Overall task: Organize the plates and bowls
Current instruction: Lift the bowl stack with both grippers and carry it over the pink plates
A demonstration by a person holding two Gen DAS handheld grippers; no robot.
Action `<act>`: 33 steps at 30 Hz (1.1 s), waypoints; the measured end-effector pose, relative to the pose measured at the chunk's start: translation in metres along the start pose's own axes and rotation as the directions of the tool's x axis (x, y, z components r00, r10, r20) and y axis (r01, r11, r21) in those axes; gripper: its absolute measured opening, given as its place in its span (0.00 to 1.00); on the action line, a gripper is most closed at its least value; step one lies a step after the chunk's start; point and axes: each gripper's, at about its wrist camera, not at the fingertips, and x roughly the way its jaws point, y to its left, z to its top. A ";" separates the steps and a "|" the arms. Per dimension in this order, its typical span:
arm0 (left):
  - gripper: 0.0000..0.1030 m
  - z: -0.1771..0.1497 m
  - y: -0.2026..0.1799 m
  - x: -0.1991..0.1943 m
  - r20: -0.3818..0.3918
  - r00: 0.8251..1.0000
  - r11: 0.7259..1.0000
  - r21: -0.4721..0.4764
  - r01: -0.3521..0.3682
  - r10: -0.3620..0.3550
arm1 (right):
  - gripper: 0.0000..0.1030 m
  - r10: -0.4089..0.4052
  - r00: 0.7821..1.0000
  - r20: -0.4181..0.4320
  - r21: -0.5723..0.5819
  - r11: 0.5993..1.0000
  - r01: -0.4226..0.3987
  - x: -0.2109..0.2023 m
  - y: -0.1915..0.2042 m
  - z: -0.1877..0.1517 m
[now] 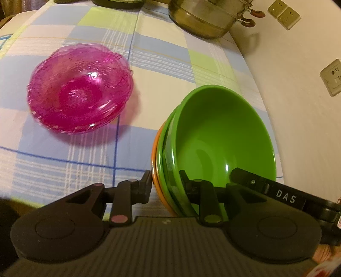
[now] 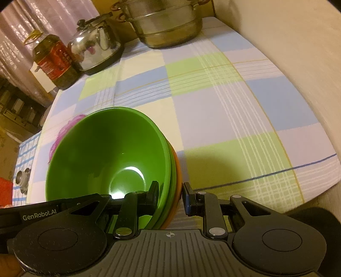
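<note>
A nested stack of bowls, green [image 1: 221, 136] on top and orange [image 1: 156, 170] at the bottom, is gripped from both sides. My left gripper [image 1: 165, 181] is shut on the stack's left rim, one finger inside and one outside. My right gripper [image 2: 170, 191] is shut on the opposite rim of the same stack [image 2: 106, 153]. The right gripper's arm [image 1: 283, 197] shows in the left wrist view. A stack of pink translucent plates [image 1: 80, 89] lies on the checked tablecloth [image 1: 162, 64] to the left; its edge shows behind the bowls [image 2: 64, 132].
A steel steamer pot [image 1: 208, 19] stands at the table's far end by the wall, also in the right wrist view [image 2: 164, 23]. A kettle [image 2: 93, 44] and an oil bottle [image 2: 55, 61] stand at the far left. Wall sockets [image 1: 332, 76] are at the right.
</note>
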 end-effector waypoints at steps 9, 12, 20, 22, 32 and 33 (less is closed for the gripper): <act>0.22 -0.020 0.020 -0.029 0.030 0.999 0.999 -0.034 -0.026 0.027 | 0.22 0.034 0.999 0.001 -0.035 0.999 -0.034 -0.010 0.025 -0.020; 0.22 -0.025 0.027 -0.037 0.041 0.999 0.999 -0.046 -0.029 0.031 | 0.22 0.042 0.999 0.004 -0.051 0.998 -0.042 -0.012 0.034 -0.024; 0.22 -0.034 0.045 -0.055 0.067 0.997 0.997 -0.074 -0.036 0.041 | 0.22 0.059 0.998 0.003 -0.092 0.994 -0.058 -0.013 0.056 -0.031; 0.22 -0.036 0.048 -0.059 0.074 0.996 0.996 -0.079 -0.039 0.045 | 0.22 0.063 0.998 0.003 -0.101 0.993 -0.062 -0.013 0.061 -0.033; 0.22 -0.042 0.070 -0.076 0.099 0.993 0.992 -0.114 -0.053 0.065 | 0.22 0.081 0.997 -0.001 -0.147 0.986 -0.080 -0.009 0.087 -0.041; 0.22 -0.042 0.073 -0.077 0.101 0.993 0.991 -0.118 -0.056 0.068 | 0.22 0.083 0.997 -0.002 -0.151 0.985 -0.083 -0.008 0.090 -0.041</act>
